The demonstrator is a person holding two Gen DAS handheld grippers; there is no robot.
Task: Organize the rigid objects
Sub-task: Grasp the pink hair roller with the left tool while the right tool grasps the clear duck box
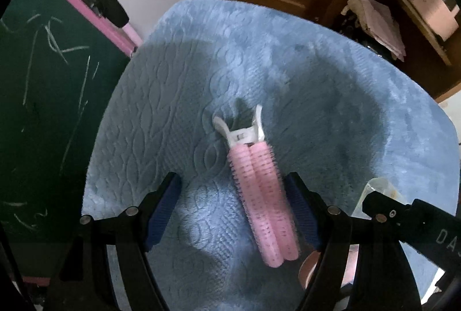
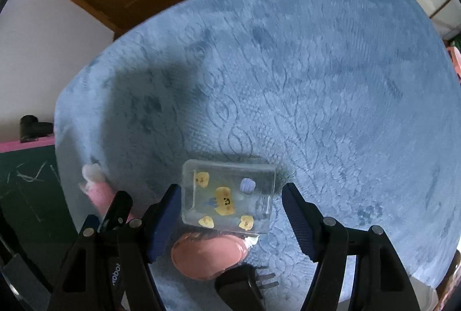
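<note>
Blue-padded fingers [image 1: 164, 210] of the left gripper [image 1: 233, 210] stand apart over a blue quilted cloth [image 1: 173, 109], and a pink hair-roller clip [image 1: 259, 195] with a white clasp lies between them, just beside the right-hand pad, though contact cannot be told. From the right wrist camera, the right gripper [image 2: 232, 221] is likewise spread wide, its jaws flanking a clear plastic box [image 2: 229, 197] printed with yellow bear figures, not clamped on it. Just below the box lies a pink oval object [image 2: 207, 257], and a black plug [image 2: 245, 286] sits nearest the lens
</note>
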